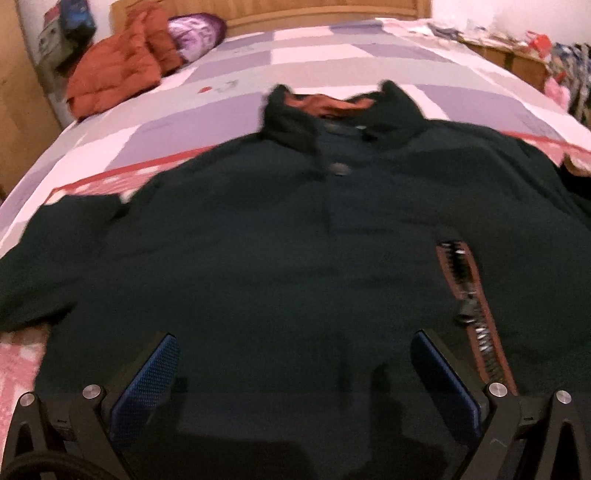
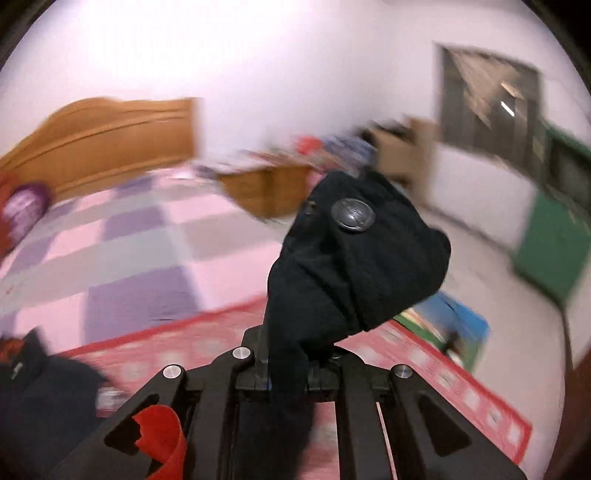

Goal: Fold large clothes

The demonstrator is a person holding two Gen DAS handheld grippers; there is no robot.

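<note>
I have a dark jacket [image 1: 280,236] lying front-up across the bed [image 1: 332,62], collar toward the headboard [image 1: 273,11] and hem toward me. My left claw [image 1: 293,373] hangs over the hem with its blue pads [image 1: 144,384] spread wide and nothing between them. My right claw [image 2: 286,373] is clenched on a bunch of the same dark cloth, which I take to be a sleeve end [image 2: 354,254], lifted clear of the bed on the side away from the headboard; a round metal snap [image 2: 352,215] sits on it.

I judge the jacket thick and fairly heavy, soft but bulky, the kind that slumps instead of holding a crease. The cloth looks matte, so I would not expect it to slip from the pads. A thin pinch may only catch the outer layer, so I would take a deep bite at seams: the cuff, the hem corners, the shoulder line below the collar [image 1: 332,107]. The pocket zipper [image 1: 472,295], with its orange tape, lies just beside my left claw on the side nearer the sleeve I hold; I would keep the pads off its teeth and pull.

An orange coat [image 1: 122,66] is heaped by the headboard, well apart from the jacket.

The snap seems embossed, but blur keeps me from reading it. I can make out no brand, label or writing anywhere.
</note>
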